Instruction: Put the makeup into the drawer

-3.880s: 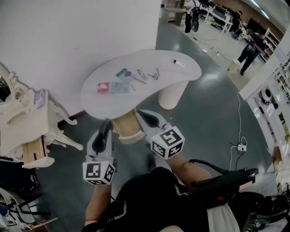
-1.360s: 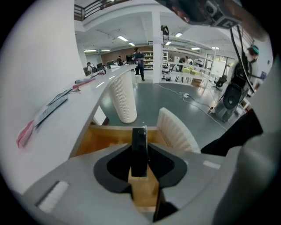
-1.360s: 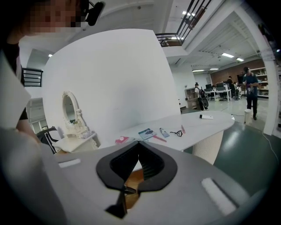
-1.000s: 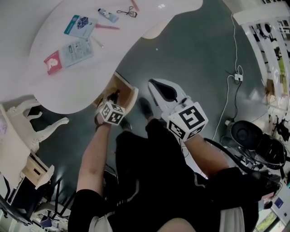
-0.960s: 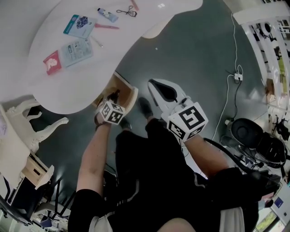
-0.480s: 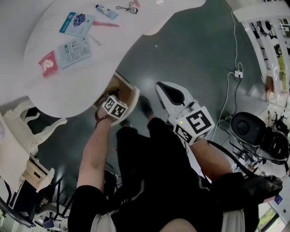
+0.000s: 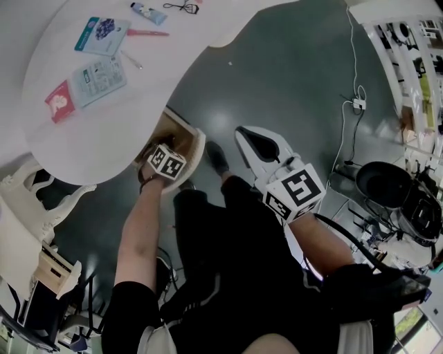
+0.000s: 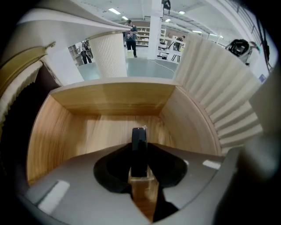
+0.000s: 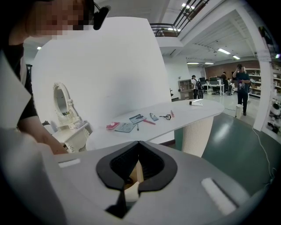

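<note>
The left gripper [image 8: 139, 154] has its jaws narrow on a slim black makeup stick [image 8: 139, 137], whose long axis runs along the jaws and points down into the open wooden drawer [image 8: 109, 103], while the right gripper [image 9: 138, 144] has its jaws together, empty.

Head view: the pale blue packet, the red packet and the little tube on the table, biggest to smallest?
1. pale blue packet
2. red packet
3. little tube
They lie close together, so nearness hardly skews this.
</note>
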A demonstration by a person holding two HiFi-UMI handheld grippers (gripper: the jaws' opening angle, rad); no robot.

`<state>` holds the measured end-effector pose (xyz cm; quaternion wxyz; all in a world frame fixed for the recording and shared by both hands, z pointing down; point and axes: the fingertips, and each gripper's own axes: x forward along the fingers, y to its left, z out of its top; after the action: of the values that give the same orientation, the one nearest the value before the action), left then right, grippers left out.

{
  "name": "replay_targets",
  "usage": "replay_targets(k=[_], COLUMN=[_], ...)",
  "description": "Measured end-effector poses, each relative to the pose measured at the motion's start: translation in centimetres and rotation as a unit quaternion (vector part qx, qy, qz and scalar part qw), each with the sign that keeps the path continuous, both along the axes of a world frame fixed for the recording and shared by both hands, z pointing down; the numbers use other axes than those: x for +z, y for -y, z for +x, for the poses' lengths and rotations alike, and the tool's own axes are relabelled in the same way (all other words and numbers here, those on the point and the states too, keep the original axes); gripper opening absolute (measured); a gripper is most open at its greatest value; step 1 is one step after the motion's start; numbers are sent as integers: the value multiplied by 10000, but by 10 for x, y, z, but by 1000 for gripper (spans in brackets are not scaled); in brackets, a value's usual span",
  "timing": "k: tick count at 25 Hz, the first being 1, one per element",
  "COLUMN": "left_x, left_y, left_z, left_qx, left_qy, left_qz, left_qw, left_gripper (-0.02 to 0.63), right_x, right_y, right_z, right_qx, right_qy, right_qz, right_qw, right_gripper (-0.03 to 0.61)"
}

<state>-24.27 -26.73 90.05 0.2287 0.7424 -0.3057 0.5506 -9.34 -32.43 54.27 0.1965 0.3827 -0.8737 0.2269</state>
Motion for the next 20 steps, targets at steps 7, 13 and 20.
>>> replay_targets(k=[7,13,20], left_x=[-1,-10,-18], left_y=[4,9,2], left_z=[-6,-14,-8], left_qx=[-364,-524,-247], left_qy=[-246,-177,-166], left_qz=[-8,212,215], left_qw=[9990,9982,9993], left_gripper=[114,213,213], right_x=[4,4,3], right_y=[-5,-4,-1], right_z=[-8,-10,-14], right_qx=[-114,-164,-230], right_qy=[60,72,141], right_qz=[-51,-58,-62], right_qw=[9999,9998,9996], right_gripper=[2,2,2])
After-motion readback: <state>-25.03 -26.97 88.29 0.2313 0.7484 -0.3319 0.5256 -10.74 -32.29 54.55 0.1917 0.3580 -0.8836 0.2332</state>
